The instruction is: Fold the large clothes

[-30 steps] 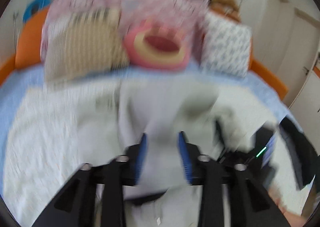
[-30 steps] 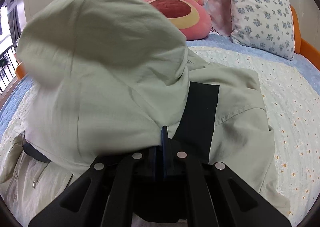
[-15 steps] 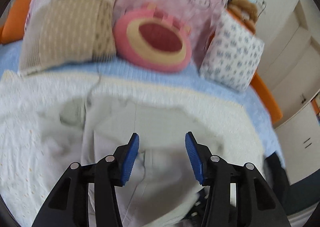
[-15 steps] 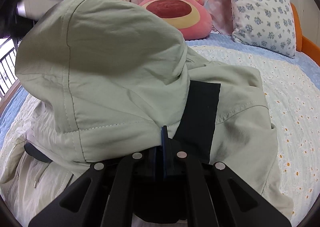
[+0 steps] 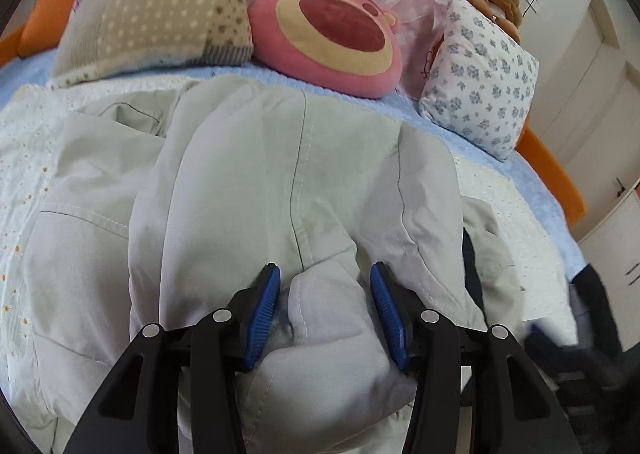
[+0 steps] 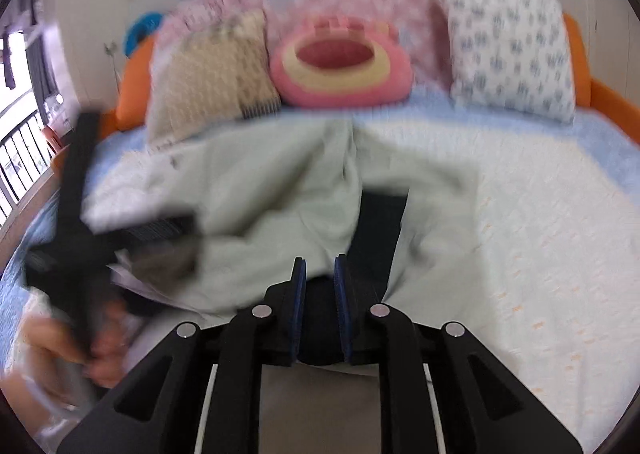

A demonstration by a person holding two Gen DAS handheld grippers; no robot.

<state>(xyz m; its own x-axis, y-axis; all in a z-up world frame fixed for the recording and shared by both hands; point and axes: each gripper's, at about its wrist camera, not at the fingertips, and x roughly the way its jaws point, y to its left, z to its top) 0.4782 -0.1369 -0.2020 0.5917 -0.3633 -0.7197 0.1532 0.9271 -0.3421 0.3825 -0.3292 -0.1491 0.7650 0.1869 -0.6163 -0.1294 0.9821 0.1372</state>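
**Student:** Where does the garment lie, and what are the two claws doing?

**Instructor:** The pale green jacket (image 5: 280,173) lies folded on the white quilt (image 5: 24,157) of the bed, its hood turned down over the body, below the pink plush pillow (image 5: 332,29). The left gripper (image 5: 324,310) stands half spread with a puff of hood fabric between its pads, which do not appear to press it. The right gripper (image 6: 320,306) has its jaws opening; only a narrow gap shows, and whether cloth sits in it cannot be told through the blur.

**Student:** How is this step done well?

**Instructor:** Probably by letting the fold settle flat before withdrawing: open fully, lift clear without dragging the hood, then smooth the bulge near the left pads.
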